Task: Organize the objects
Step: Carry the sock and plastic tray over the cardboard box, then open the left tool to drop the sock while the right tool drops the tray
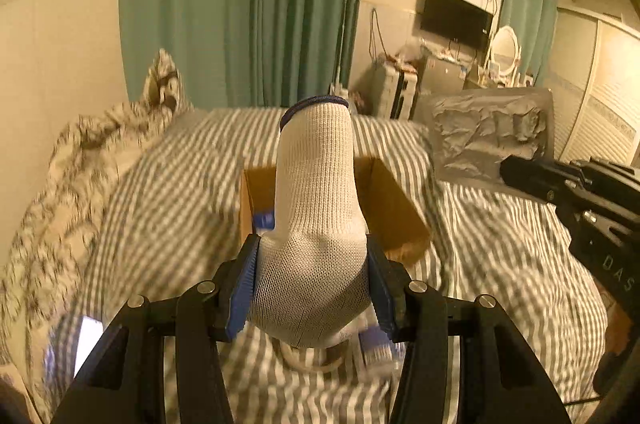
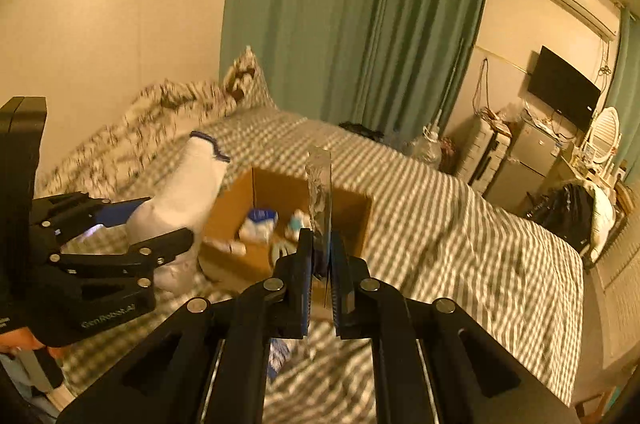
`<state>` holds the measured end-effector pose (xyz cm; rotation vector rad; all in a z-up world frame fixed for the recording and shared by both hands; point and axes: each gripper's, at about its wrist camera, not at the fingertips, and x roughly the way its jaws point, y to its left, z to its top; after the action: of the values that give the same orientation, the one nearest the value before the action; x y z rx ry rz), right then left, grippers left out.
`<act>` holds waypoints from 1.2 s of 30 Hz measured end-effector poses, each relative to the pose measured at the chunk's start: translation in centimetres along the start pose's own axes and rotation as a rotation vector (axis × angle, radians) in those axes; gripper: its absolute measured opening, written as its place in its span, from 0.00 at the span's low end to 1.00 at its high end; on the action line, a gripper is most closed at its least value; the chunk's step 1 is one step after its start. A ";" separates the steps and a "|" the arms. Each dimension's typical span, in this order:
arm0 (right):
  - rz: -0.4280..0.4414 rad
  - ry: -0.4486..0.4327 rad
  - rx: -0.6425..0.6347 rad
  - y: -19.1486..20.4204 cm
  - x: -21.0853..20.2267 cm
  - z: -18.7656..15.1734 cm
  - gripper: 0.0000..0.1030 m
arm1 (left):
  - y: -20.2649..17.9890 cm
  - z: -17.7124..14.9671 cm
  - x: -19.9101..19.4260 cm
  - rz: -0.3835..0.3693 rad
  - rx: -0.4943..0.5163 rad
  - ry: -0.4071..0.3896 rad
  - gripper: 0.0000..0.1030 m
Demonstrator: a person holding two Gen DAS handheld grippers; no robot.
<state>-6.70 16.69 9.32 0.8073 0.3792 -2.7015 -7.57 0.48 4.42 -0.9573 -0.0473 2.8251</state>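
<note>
My left gripper [image 1: 313,242] is shut on a stuffed white sock [image 1: 316,191] with a dark blue cuff, held above the bed and pointing up and away. Behind it an open cardboard box [image 1: 394,207] stands on the striped sheet. The right wrist view shows the same sock [image 2: 188,183] in the left gripper [image 2: 168,222], left of the box [image 2: 260,189], which holds several small white and blue items. My right gripper [image 2: 322,236] is shut on a thin crinkled silver packet [image 2: 320,191], seen edge-on over the box. In the left wrist view that packet [image 1: 492,139] shows flat, with the right gripper [image 1: 510,169] at its lower edge.
A grey-and-white striped bed sheet [image 2: 460,236] fills the middle, with a crumpled patterned duvet [image 1: 80,175] at the left. A lit phone [image 1: 88,340] and a small blue-and-white item [image 1: 376,348] lie on the bed below my left gripper. Green curtains, a dresser and a wall TV stand beyond.
</note>
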 end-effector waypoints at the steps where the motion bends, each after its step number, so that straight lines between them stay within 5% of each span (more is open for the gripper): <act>1: 0.005 -0.007 0.006 -0.2 0.2 0.5 0.07 | 0.1 0.7 0.3 0.001 0.000 -0.008 0.50; 6: 0.033 -0.014 0.034 -1.3 2.5 2.8 0.07 | 0.8 3.5 3.8 0.017 -0.011 -0.003 0.50; 14: 0.037 0.053 0.046 -2.6 9.3 3.7 0.07 | 1.4 4.1 11.7 0.030 0.008 0.110 0.50; 24: 0.013 0.188 0.046 -2.3 18.3 0.1 0.07 | 2.0 1.9 18.3 0.011 0.009 0.216 0.50; 31: 0.032 0.205 0.077 -2.8 19.7 -1.0 0.08 | 2.8 1.2 19.5 0.005 -0.044 0.250 0.56; 32: 0.030 0.201 0.080 -3.0 19.4 -0.9 0.11 | 2.9 1.2 19.4 0.006 -0.053 0.254 0.57; 35: 0.011 0.181 0.099 -3.3 18.2 -0.6 0.50 | 2.9 1.6 18.2 0.010 -0.064 0.237 0.67; 36: 0.009 0.169 0.108 -3.4 17.6 -0.5 0.55 | 2.8 1.9 17.4 0.020 -0.058 0.215 0.72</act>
<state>-21.74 16.39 -0.51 1.0692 0.2666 -2.6727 -22.73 0.56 -4.75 -1.2743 -0.0946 2.7339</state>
